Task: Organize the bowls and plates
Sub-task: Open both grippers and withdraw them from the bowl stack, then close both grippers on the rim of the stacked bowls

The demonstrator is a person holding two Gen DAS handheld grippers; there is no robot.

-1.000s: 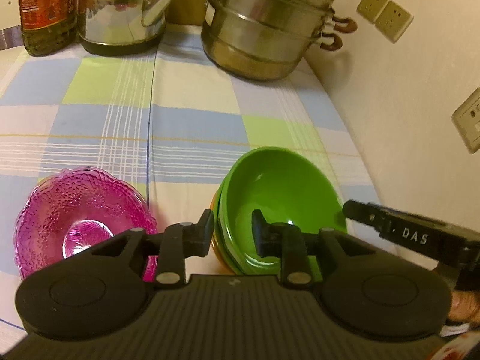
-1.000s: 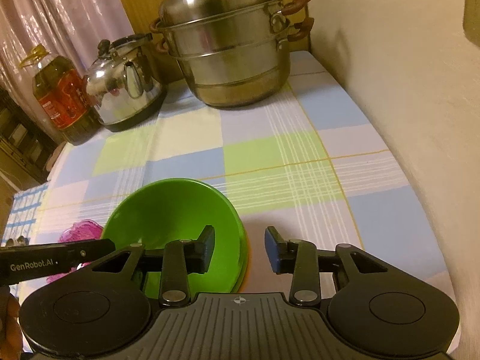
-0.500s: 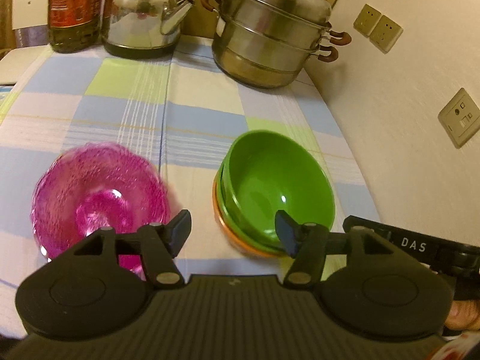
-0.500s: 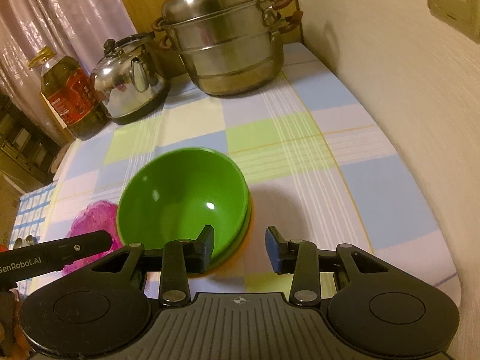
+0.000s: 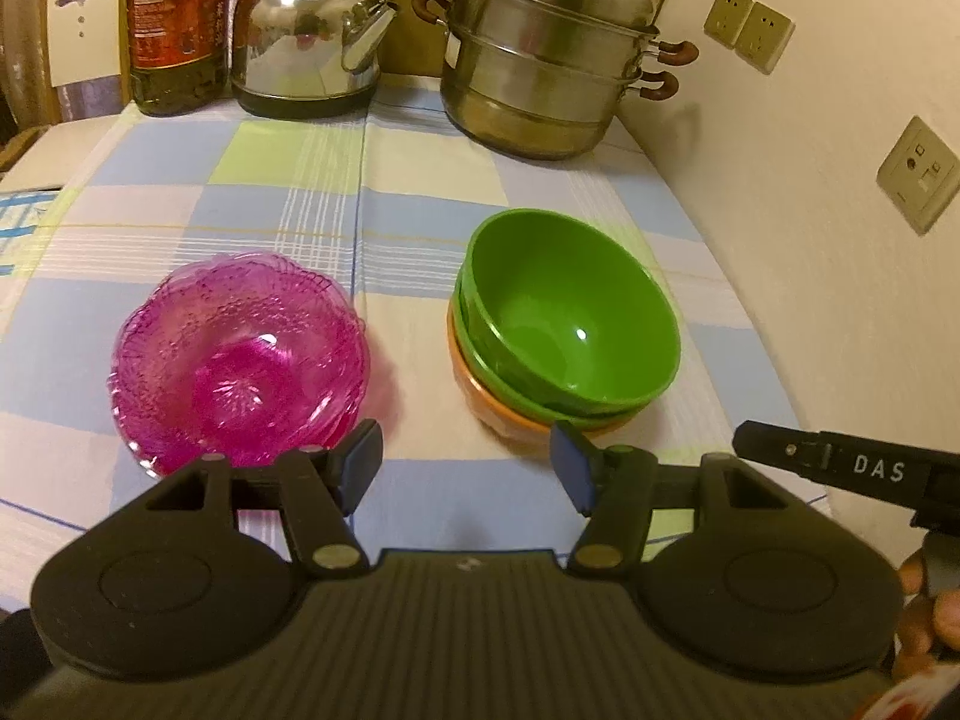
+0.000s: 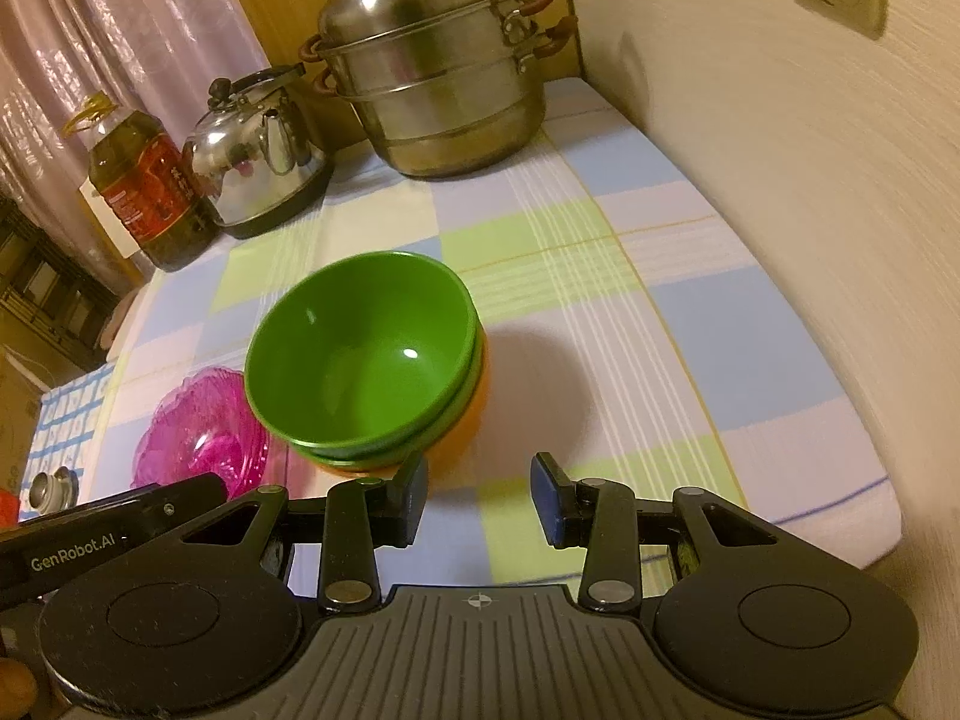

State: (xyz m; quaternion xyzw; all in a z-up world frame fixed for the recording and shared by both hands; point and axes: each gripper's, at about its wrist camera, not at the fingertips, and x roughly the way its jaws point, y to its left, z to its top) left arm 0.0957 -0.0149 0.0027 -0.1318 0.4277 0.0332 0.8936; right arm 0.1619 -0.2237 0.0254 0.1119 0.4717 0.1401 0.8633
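Observation:
A green bowl sits nested on top of a second green bowl and an orange bowl on the checked tablecloth. The stack also shows in the right wrist view. A pink glass dish lies to its left, and shows in the right wrist view. My left gripper is open and empty, pulled back in front of the gap between dish and stack. My right gripper is open and empty, just in front and right of the stack.
A steel steamer pot, a kettle and an oil bottle stand at the back of the table. A wall with sockets runs along the right edge. The tablecloth lies bare between stack and pot.
Both grippers have drawn back and up from the bowl stack. My left gripper's jaws have opened wider. The bowls and the pink dish stay in place.

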